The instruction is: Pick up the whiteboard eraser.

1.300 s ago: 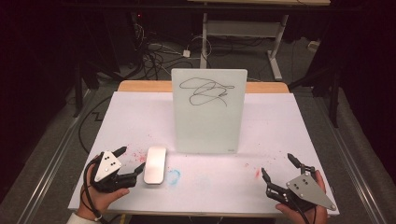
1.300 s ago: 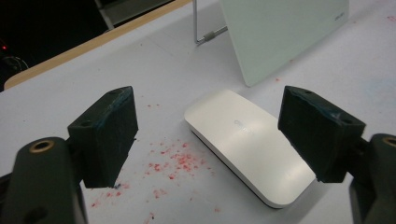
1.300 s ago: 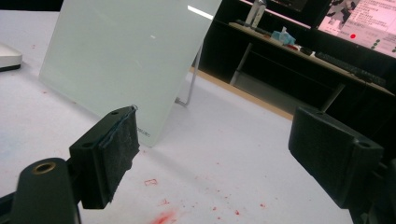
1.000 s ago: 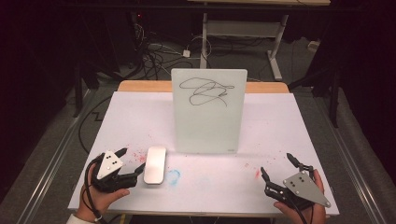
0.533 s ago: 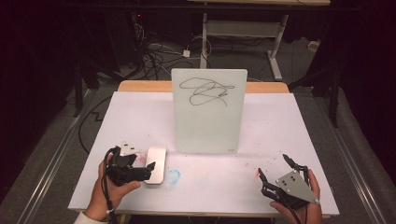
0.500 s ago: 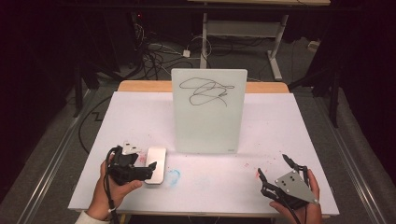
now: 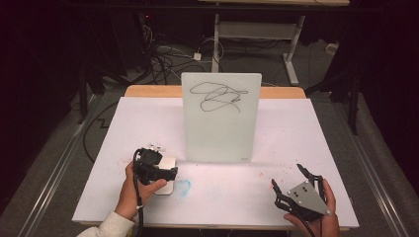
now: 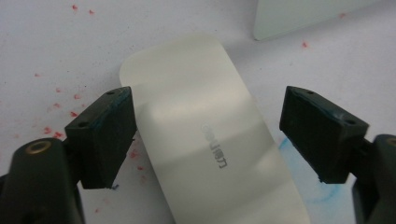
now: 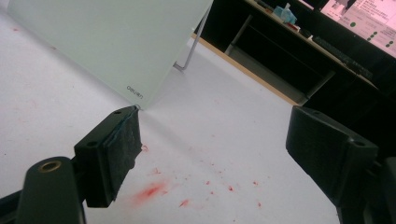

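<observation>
White eraser (image 8: 205, 140) flat on table (image 7: 316, 148), left gripper (image 8: 208, 126) jaws wide astride it; right gripper (image 9: 210, 154) wide, empty, near whiteboard (image 7: 221, 118).

Left gripper (image 7: 163, 174): black, cable trailing toward 6 o'clock; cream sleeve (image 7: 114, 227); right gripper (image 7: 295, 178): black, grey three-cornered plate, screw dots.

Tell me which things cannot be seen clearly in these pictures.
- Eraser: near end cut by the left gripper view's bottom edge; its grey lettering is too blurred to read.
- Eraser in the high view: mostly covered by the left gripper.
- Whiteboard: cut by the right gripper view's top edge; its logo is too small.
</observation>
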### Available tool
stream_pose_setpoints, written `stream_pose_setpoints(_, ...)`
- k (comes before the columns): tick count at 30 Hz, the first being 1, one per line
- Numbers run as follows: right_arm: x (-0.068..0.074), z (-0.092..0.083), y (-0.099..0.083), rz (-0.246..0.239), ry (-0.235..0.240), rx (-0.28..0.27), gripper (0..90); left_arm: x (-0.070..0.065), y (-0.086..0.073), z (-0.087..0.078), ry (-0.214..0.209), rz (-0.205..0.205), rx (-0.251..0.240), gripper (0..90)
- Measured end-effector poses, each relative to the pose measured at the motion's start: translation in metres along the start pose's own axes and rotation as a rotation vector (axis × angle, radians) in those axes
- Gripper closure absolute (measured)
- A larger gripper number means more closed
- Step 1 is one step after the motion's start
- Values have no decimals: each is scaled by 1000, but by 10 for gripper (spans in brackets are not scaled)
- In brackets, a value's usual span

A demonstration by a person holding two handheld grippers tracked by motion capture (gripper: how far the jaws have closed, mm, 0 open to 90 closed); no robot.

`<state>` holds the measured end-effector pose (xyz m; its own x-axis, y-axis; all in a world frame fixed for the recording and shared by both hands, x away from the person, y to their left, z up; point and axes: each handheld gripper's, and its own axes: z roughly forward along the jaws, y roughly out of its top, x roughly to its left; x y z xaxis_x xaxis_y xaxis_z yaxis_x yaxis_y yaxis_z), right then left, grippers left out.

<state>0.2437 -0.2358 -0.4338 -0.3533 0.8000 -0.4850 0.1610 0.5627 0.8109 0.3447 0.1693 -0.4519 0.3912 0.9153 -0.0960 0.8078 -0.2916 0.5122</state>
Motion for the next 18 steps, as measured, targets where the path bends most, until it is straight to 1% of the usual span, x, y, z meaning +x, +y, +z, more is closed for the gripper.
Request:
stream_pose_setpoints(2, 2, 0, 0, 4, 0, 8, 185, 1, 0, 4, 15, -1, 7, 156)
stream_pose_setpoints(3, 2, 1, 0, -3, 3, 7, 185, 1, 0, 7, 24, -3, 7, 157)
stream_pose_setpoints(6, 4, 2, 0, -13, 9, 12, 186, 2, 0, 11, 29, -6, 17, 136)
stream_pose_setpoints(8, 5, 2, 0, -25, 8, 16, 196, 1, 1, 13, 43, -3, 12, 138)
stream_pose_setpoints(9, 6, 3, 0, -27, 5, 22, 203, 1, 1, 13, 43, -3, 12, 139)
stream_pose_setpoints(10, 6, 3, 0, -33, 2, 28, 204, -1, 1, 13, 58, 8, 14, 139)
stream_pose_setpoints(13, 8, 3, 0, -50, 8, 33, 204, -4, 0, 13, 76, 9, 8, 145)
stream_pose_setpoints(14, 9, 3, 1, -52, 8, 35, 203, -6, 0, 13, 91, 17, 11, 145)
stream_pose_setpoints(15, 9, 3, 1, -60, 13, 34, 203, -9, -2, 14, 119, 33, 16, 145)
stream_pose_setpoints(18, 10, 3, 1, -66, 15, 38, 203, -10, -1, 14, 123, 34, 22, 145)
